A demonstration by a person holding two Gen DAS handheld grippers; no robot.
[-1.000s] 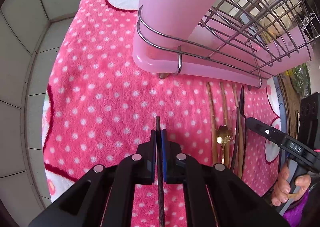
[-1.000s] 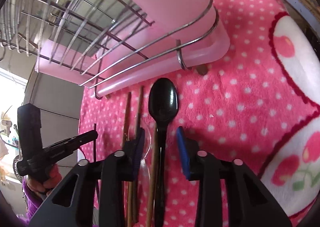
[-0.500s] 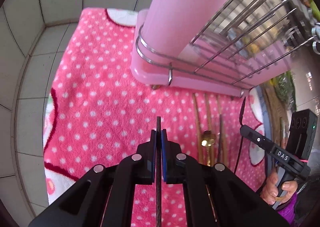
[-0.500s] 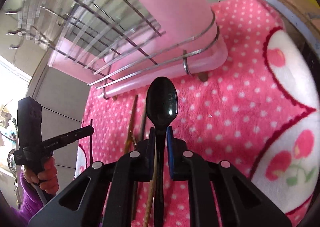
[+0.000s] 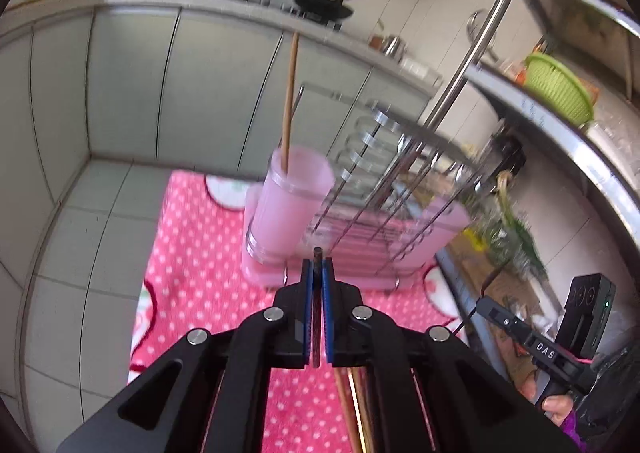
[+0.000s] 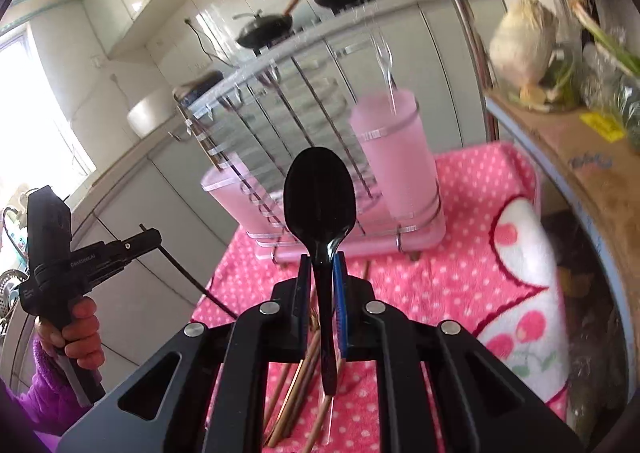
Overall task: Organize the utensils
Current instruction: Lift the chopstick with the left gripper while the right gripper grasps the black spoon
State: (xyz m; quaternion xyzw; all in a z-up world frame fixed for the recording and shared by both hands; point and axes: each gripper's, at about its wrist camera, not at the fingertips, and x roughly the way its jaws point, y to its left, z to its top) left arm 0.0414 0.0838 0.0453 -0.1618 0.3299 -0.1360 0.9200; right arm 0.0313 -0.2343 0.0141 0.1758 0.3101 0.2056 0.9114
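My left gripper (image 5: pixel 317 273) is shut on a thin dark chopstick (image 5: pixel 317 255), held above the pink dotted cloth (image 5: pixel 200 253). A pink utensil cup (image 5: pixel 290 201) stands in the wire dish rack (image 5: pixel 384 189), with a wooden chopstick (image 5: pixel 290 93) upright in it. My right gripper (image 6: pixel 320 273) is shut on a black spoon (image 6: pixel 320 193), lifted off the cloth, bowl pointing up in front of the rack (image 6: pixel 280 125) and cup (image 6: pixel 394 149). Several chopsticks (image 6: pixel 300 385) lie on the cloth below it. The left gripper (image 6: pixel 148 239) with its chopstick shows in the right wrist view.
The rack sits on a pink tray (image 6: pixel 360 245) on the cloth (image 6: pixel 460 253). A clear plastic fork (image 6: pixel 386 65) stands in the cup. A counter edge (image 5: pixel 560 121) with a green basket (image 5: pixel 560 87) is at right. Grey cabinets (image 5: pixel 120 85) stand behind.
Both grippers rose and tilted up from the cloth. The right gripper closed on the black spoon and lifted it. The left kept its hold on the dark chopstick.
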